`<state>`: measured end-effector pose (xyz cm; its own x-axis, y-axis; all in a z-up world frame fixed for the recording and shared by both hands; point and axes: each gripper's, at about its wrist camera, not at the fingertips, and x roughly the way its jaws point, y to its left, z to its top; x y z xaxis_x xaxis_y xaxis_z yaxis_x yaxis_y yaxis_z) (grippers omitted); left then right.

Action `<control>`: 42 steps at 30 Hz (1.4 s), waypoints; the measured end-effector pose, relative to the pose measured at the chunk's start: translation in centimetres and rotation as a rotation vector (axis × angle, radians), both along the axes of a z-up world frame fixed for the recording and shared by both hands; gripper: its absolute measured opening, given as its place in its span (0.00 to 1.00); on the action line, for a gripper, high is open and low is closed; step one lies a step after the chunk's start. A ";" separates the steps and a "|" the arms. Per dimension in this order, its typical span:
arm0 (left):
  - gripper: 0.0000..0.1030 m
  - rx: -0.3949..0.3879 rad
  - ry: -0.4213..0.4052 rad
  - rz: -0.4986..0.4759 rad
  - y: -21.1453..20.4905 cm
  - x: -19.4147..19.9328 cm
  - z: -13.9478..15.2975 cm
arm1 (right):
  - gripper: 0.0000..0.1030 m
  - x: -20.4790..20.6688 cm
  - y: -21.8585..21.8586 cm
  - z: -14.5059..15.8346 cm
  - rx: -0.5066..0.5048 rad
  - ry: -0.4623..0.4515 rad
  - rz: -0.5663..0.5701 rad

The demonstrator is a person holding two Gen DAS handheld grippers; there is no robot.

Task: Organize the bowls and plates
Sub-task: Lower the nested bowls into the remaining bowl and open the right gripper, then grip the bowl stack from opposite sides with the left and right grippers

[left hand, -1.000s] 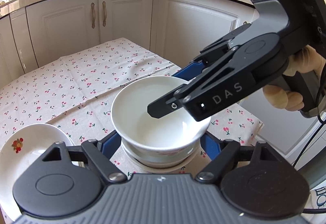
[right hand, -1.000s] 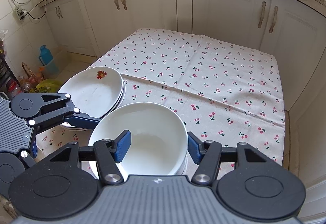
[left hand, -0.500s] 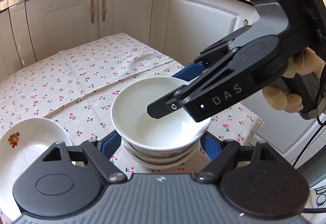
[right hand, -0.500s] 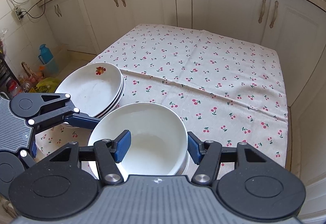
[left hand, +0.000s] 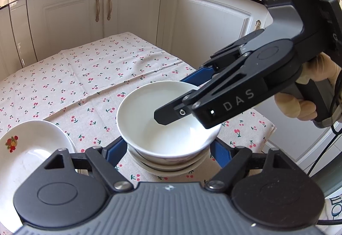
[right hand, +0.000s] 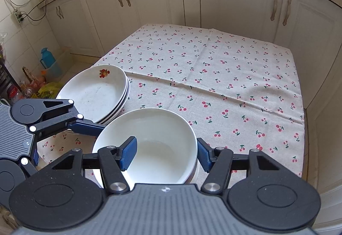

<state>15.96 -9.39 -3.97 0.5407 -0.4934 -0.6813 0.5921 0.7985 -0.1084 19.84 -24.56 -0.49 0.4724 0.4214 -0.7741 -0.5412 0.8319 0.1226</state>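
Observation:
A plain white bowl (left hand: 147, 128) (right hand: 162, 128) sits on top of a stack of lower bowls (left hand: 171, 167) on the cherry-print tablecloth (right hand: 213, 68). My left gripper (left hand: 168, 152) reaches around that stack, with its blue pads against the lower bowls on both sides. My right gripper (right hand: 166, 152) (left hand: 177, 97) straddles the top bowl's rim, one finger inside the bowl and the other outside. Its jaws are opening, and white bowl shows between the inner pad and the wall. A person's hand (left hand: 299, 106) holds the right gripper.
A stack of white plates (right hand: 94, 91) (left hand: 27, 153) with a fruit mark stands just left of the bowls, close to the table's left edge. White kitchen cabinets (right hand: 235, 0) ring the table. A blue bottle (right hand: 48, 59) and bags lie on the floor at the left.
Both views have tilted only slightly. The top bowl, the stack and both grippers keep their places relative to each other.

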 end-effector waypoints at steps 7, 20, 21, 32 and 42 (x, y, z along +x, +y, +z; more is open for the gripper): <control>0.82 -0.013 0.011 -0.001 0.2 0.2 -0.2 | 0.79 -0.2 0.1 -0.2 0.030 0.005 0.011; 0.87 -0.019 -0.021 -0.057 1.7 -0.8 0.8 | 1.00 -3.5 -1.9 1.4 0.081 -0.171 -0.039; 0.87 -0.018 -0.015 -0.063 1.9 -0.8 0.8 | 1.00 -3.9 -2.1 1.3 0.080 -0.187 -0.040; 0.87 0.117 -0.022 -0.169 2.9 -0.3 -0.4 | 1.00 -7.3 -2.2 -1.0 -0.037 -0.220 0.058; 0.87 0.205 0.004 -0.296 1.5 1.6 -2.1 | 1.00 -6.5 -1.0 -5.0 -0.150 -0.165 0.156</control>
